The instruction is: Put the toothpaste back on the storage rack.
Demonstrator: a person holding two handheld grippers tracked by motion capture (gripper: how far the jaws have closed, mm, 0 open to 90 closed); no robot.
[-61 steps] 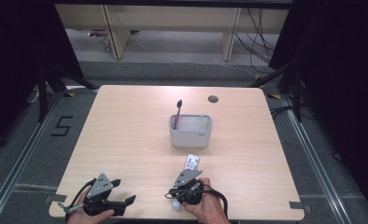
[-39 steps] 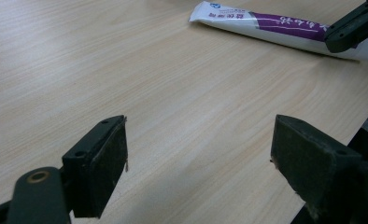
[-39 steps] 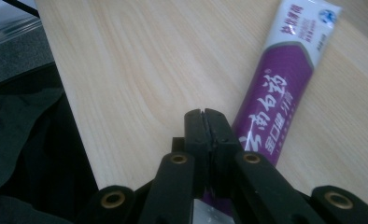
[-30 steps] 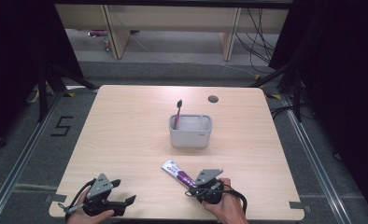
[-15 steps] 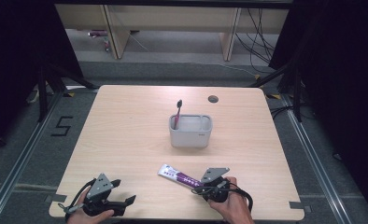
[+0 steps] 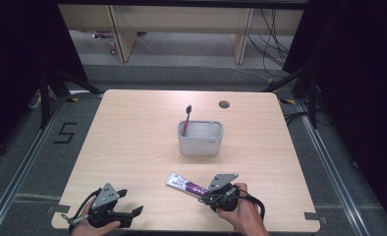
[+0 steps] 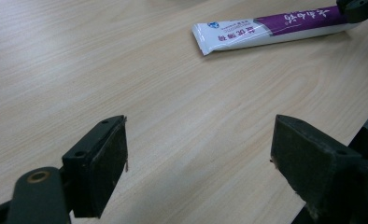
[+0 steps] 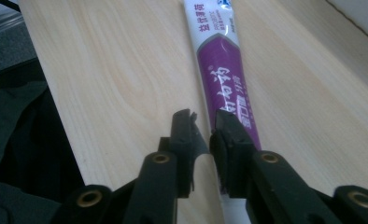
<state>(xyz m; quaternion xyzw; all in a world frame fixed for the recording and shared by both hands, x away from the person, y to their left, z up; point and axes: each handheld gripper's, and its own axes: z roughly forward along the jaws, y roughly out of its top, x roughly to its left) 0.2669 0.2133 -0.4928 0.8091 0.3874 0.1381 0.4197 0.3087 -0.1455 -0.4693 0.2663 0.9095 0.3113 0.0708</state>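
A white and purple toothpaste tube (image 6: 184, 183) lies flat on the table near the front edge, its crimped end pointing left. My right gripper (image 6: 205, 195) is at the tube's right end. In the right gripper view the tube (image 8: 219, 60) runs under the right jaw of the right gripper (image 8: 205, 123). Its jaws have just been opening and stand a narrow gap apart, with bare wood showing between them. My left gripper (image 6: 130, 201) rests at the front left, wide open and empty (image 7: 198, 158), facing the tube (image 7: 266, 29).
A grey holder (image 6: 200, 138) stands mid-table with a pink toothbrush (image 6: 186, 118) upright in its left compartment. A round cable hole (image 6: 224, 104) sits near the table's far edge. The table's front edge runs just below both hands.
The right hand has turned the tube from pointing away up the table to lying flat toward the left. Its jaws have parted slightly. The left gripper has stayed put.
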